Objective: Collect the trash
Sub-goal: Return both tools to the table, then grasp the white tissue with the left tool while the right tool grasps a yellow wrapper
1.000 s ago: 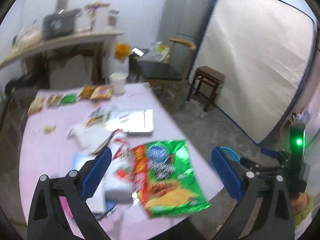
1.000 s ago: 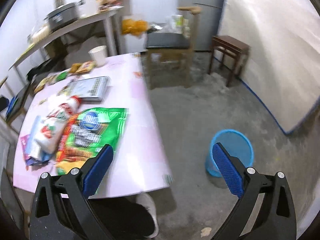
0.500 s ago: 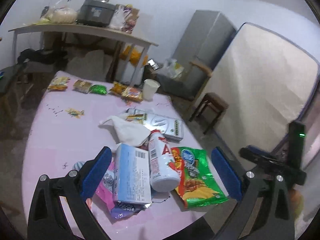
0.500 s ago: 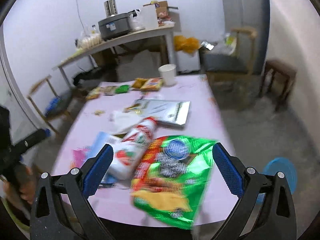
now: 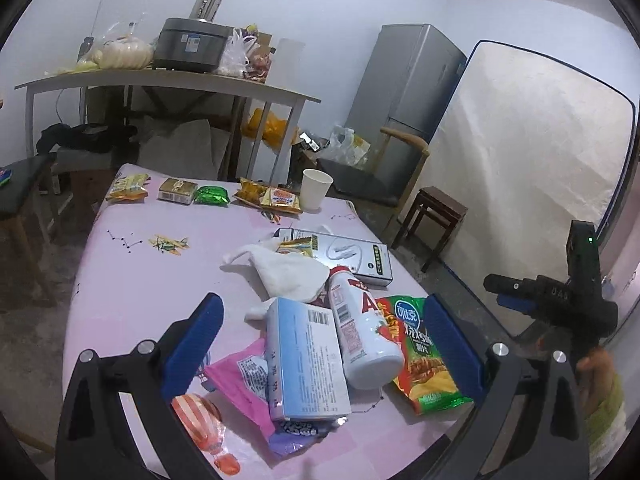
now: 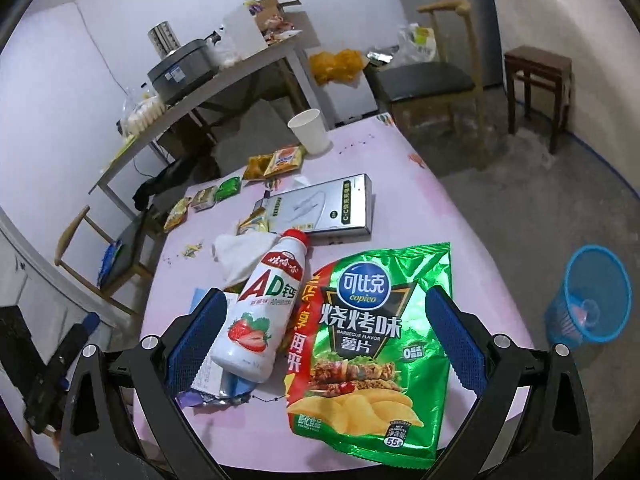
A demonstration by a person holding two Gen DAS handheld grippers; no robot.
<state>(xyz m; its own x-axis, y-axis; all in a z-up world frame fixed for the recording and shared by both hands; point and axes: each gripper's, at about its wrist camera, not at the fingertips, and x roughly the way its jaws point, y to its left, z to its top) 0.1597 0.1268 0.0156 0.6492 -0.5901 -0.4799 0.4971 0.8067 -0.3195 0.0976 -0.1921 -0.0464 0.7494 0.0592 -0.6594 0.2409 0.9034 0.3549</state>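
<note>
Two tongs point(image 6: 324, 332) (gaping) over crinkly foil chip bag point(image 6: 376, 344).

From my left wrist view, the pink wrapper point(image 5: 240, 376) lies mostly under the blue box point(image 5: 304, 360). From my right wrist view, the white bottle point(image 6: 262, 312) covers most of that box. I cannot identify the contents of the blue bin point(image 6: 592, 296).

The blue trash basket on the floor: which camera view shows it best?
The right wrist view shows the blue trash basket best: it stands whole on the floor, right of the pink table, with its inside visible. The left wrist view does not show it.
</note>
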